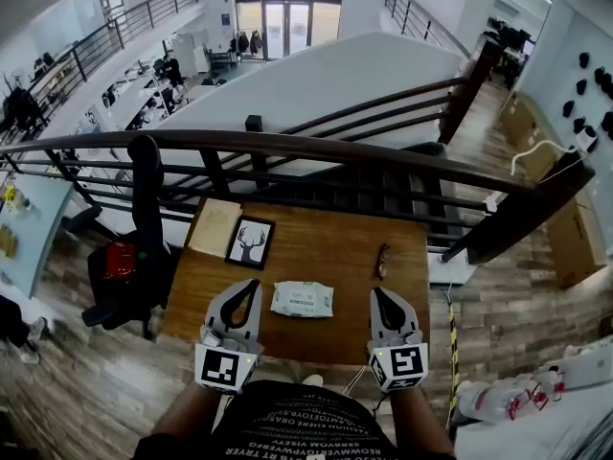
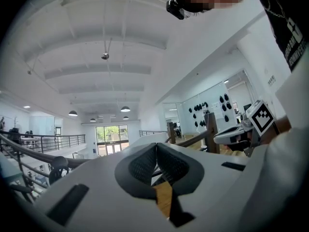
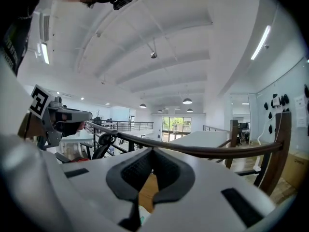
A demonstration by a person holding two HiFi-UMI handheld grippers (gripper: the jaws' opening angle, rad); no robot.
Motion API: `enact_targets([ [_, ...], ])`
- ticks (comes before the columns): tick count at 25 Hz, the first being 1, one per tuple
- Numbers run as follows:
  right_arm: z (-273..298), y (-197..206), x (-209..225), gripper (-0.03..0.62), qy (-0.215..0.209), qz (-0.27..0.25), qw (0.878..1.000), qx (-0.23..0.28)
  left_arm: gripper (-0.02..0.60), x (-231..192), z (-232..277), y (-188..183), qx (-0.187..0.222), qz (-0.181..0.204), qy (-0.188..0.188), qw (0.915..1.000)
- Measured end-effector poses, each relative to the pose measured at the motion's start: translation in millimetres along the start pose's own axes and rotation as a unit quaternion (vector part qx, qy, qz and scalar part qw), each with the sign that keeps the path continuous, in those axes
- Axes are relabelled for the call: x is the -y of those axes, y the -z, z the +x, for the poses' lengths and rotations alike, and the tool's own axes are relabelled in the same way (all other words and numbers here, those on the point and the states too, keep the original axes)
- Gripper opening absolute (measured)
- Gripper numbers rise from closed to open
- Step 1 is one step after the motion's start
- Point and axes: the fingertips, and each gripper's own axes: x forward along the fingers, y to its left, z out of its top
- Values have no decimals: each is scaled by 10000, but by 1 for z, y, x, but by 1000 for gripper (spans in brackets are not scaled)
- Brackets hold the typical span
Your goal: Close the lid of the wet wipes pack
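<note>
The head view looks steeply down from above the near edge of the desk, with the left tongs and right tongs close at its bottom. Each gripper view sits just behind its own tongs and faces level across the hall. All three share the railing and the far glass doors. Each gripper view catches the other's marker cube at its side.

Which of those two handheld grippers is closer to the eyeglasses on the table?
Right. The right gripper sits just below the eyeglasses in the head view; the left gripper is beyond the wet wipes pack, near the deer picture.
</note>
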Motion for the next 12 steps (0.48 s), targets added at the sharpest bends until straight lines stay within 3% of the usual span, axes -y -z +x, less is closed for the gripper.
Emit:
enact_targets([
  [12,-11,26,1,14,-77,387,9992,-87,28,9,-11,4,-149,100,-13,9998],
])
